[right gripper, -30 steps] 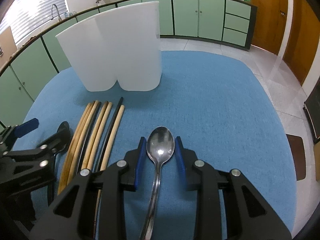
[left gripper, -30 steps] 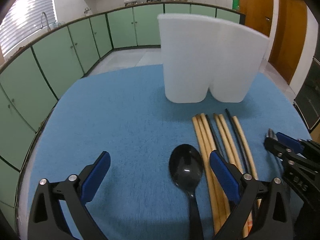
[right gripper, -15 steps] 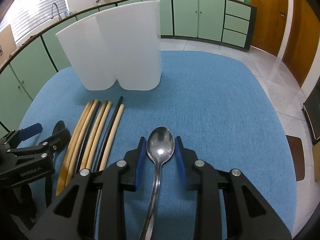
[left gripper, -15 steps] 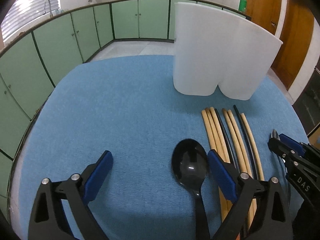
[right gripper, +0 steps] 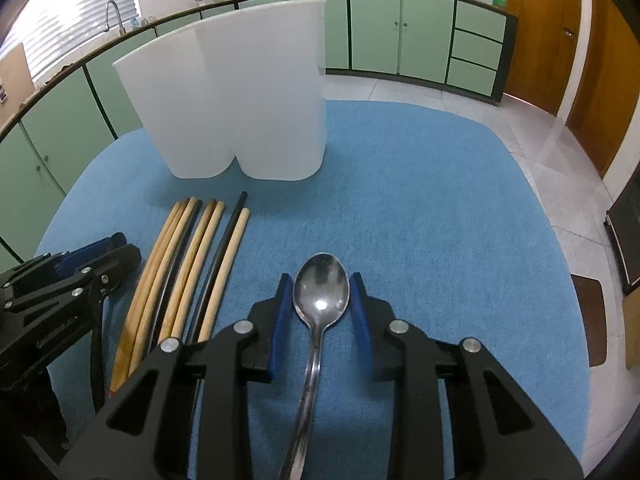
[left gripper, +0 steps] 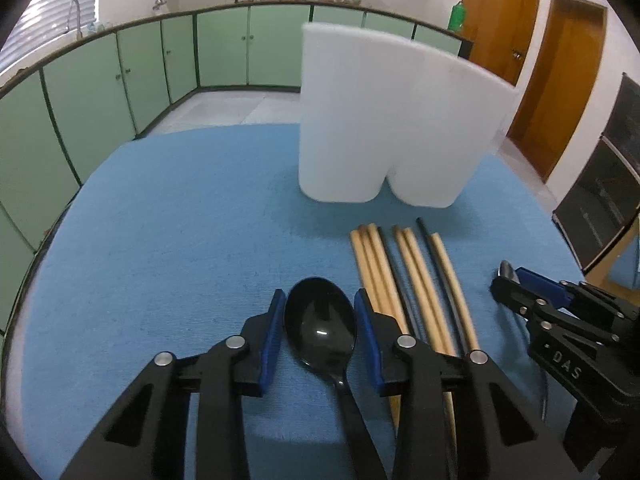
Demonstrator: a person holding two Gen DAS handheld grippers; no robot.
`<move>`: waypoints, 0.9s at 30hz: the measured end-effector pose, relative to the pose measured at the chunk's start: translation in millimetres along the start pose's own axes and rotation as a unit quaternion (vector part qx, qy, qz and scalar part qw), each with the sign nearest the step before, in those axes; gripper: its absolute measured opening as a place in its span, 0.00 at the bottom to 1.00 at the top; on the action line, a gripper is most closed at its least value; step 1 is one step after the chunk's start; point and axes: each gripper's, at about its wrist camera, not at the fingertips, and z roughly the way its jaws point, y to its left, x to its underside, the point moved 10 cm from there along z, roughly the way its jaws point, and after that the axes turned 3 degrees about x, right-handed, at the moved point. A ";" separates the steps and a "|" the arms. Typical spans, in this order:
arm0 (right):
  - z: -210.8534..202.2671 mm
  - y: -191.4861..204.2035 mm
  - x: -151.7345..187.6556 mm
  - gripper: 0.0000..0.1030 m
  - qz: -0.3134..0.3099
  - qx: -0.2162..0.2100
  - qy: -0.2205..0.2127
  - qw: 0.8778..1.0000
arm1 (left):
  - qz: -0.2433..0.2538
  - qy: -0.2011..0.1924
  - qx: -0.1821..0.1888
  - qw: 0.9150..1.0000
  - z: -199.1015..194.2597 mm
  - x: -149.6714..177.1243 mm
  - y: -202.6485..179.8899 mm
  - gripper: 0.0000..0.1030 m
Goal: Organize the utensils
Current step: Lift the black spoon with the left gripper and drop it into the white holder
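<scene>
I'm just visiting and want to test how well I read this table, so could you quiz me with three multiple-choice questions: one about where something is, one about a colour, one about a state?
1. Where do the chopsticks lie?
A. Inside the white holder
B. Flat on the blue cloth, in front of the holder
C. On the kitchen counter

2. What colour is the spoon between the left gripper's fingers?
A. Black
B. Red
C. White

3. How does the white holder stand?
A. Tipped on its side
B. Upside down
C. Upright

Answers: 1 B, they lie side by side on the blue cloth before the holder. 2 A, the black spoon sits between the closing left gripper fingers. 3 C, its base rests on the cloth.
</scene>
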 end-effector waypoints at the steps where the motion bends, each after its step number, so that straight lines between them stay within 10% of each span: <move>1: -4.6 -0.9 -1.7 0.27 0.003 -0.002 -0.010 1.000 | 0.002 -0.012 0.003 1.000 -5.9 -1.7 -0.2 0.34; 8: -57.7 -10.4 -36.4 0.27 0.027 -0.045 -0.106 0.993 | 0.033 -0.140 0.014 0.990 -69.5 -28.4 -14.4 0.34; 27: -158.7 -39.5 -181.9 0.27 0.032 -0.114 -0.260 0.958 | 0.065 -0.313 0.019 0.947 -144.7 -168.3 -26.5 0.33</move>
